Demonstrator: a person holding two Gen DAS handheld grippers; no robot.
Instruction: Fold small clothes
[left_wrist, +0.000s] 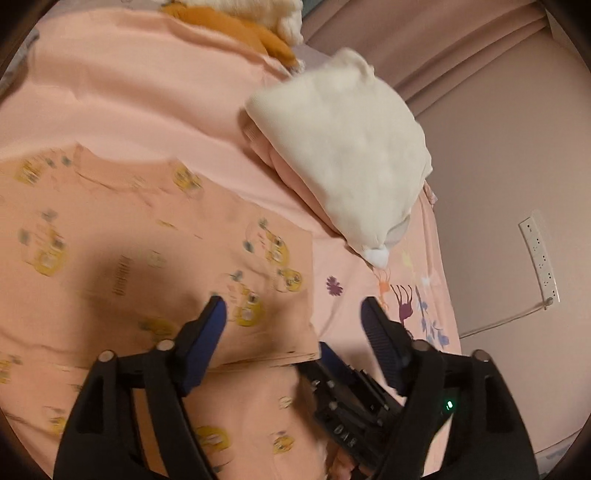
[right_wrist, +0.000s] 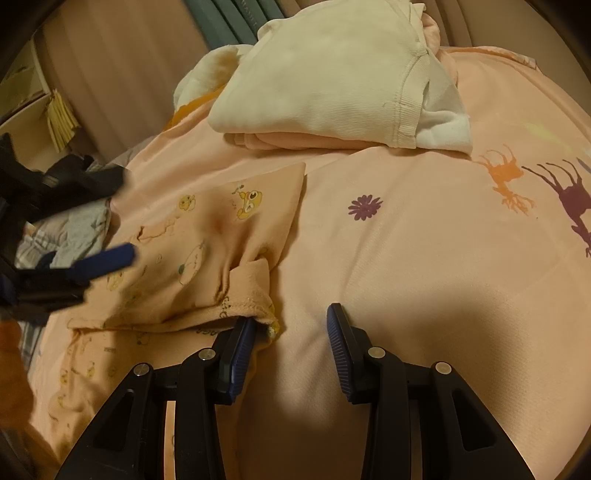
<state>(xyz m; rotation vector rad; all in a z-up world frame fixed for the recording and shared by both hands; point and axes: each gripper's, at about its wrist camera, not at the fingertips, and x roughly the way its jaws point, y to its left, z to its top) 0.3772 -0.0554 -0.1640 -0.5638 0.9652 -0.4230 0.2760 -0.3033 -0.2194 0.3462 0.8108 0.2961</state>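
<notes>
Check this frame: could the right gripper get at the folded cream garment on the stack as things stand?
Probably yes. The right gripper has open jaws holding nothing, and only bare pink bedsheet lies between it and the cream garment straight ahead. The printed peach garment lies off to the left, touching only its left finger.

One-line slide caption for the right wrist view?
Right gripper open at the printed peach garment's bunched edge; folded cream clothes stacked behind on the bedsheet.

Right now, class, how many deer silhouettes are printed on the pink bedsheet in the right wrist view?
2 clearly: an orange deer silhouette near the folded cream garment pile, and a purple deer silhouette at the right edge. More may lie beyond the frame.
</notes>
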